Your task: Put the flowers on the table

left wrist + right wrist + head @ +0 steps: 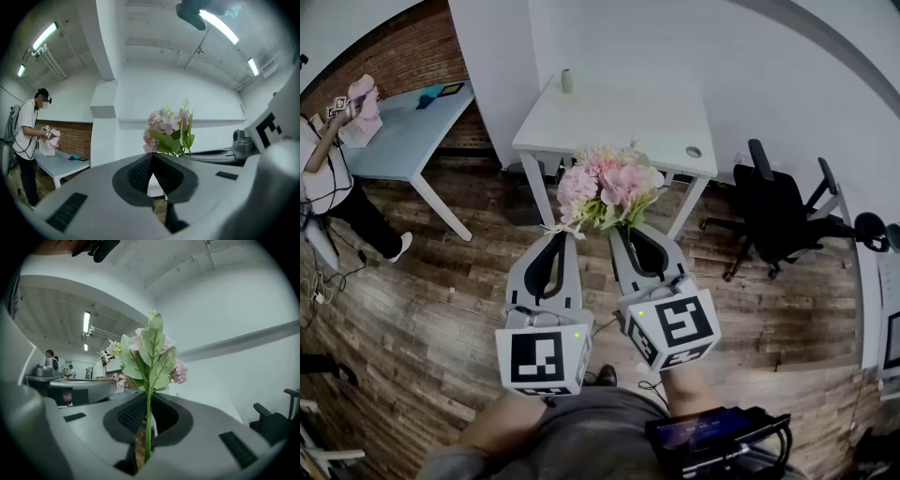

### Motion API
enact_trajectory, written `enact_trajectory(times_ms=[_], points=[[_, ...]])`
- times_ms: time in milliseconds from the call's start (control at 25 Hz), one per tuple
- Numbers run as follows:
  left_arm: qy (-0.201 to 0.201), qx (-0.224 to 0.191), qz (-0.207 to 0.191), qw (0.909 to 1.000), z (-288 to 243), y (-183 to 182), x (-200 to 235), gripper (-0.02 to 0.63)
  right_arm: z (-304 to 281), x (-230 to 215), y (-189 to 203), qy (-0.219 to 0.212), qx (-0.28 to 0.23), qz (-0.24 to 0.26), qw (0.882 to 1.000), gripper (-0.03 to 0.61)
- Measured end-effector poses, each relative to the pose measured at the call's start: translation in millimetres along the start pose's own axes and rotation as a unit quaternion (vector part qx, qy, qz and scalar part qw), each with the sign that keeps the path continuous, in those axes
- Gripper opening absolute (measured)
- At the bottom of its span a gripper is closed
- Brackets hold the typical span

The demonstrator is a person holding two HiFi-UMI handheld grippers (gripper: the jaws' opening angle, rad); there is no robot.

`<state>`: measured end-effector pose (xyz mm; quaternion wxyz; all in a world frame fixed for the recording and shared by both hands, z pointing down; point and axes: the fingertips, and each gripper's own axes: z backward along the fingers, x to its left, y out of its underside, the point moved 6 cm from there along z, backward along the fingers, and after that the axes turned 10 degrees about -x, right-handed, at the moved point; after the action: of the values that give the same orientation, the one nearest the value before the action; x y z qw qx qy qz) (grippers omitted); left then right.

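Note:
A bunch of pink flowers [605,186] with green leaves is held up in front of the white table [619,122], above the wooden floor. My right gripper [624,229] is shut on its thin green stem [148,427], which runs up between the jaws to the leaves and blooms [149,357]. My left gripper [566,234] sits just left of the bunch, shut, with nothing between its jaws [152,158]. In the left gripper view the flowers [169,129] stand to the right, beyond the tips.
On the white table stand a small cylinder [567,81] at the back and a round fitting [693,151] at the right. A black office chair [778,216] stands to the right. At the left, a person [328,178] works at a light blue table [403,131].

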<state>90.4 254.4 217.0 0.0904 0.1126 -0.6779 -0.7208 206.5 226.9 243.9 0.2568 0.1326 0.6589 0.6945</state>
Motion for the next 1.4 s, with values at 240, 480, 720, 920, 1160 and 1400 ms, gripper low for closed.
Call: enact_trajectory(times_ms=[240, 480, 720, 920, 1160, 1400], points=[[-0.002, -0.003, -0.006, 1.0000, -1, 4, 0, 0.008, 0, -2, 2, -0.003, 0.000, 0.000, 1.000, 0.035], [-0.010, 0.001, -0.001, 1.0000, -9, 8, -6, 0.008, 0, -5, 7, -0.015, 0.006, -0.003, 1.000, 0.035], [-0.009, 0.000, -0.017, 0.9998, -11, 13, -4, 0.008, -3, -12, 11, -0.015, -0.003, -0.019, 1.000, 0.037], [-0.008, -0.005, -0.017, 0.9998, -12, 23, 2, 0.008, -7, -10, 21, -0.016, 0.001, -0.018, 1.000, 0.037], [-0.009, 0.000, -0.005, 0.9999, -35, 45, 14, 0.008, -29, -22, 38, -0.016, 0.008, -0.019, 1.000, 0.037], [-0.006, 0.003, 0.007, 1.0000, -93, 58, 71, 0.008, -105, -30, 50, -0.011, 0.020, -0.020, 1.000, 0.037]])
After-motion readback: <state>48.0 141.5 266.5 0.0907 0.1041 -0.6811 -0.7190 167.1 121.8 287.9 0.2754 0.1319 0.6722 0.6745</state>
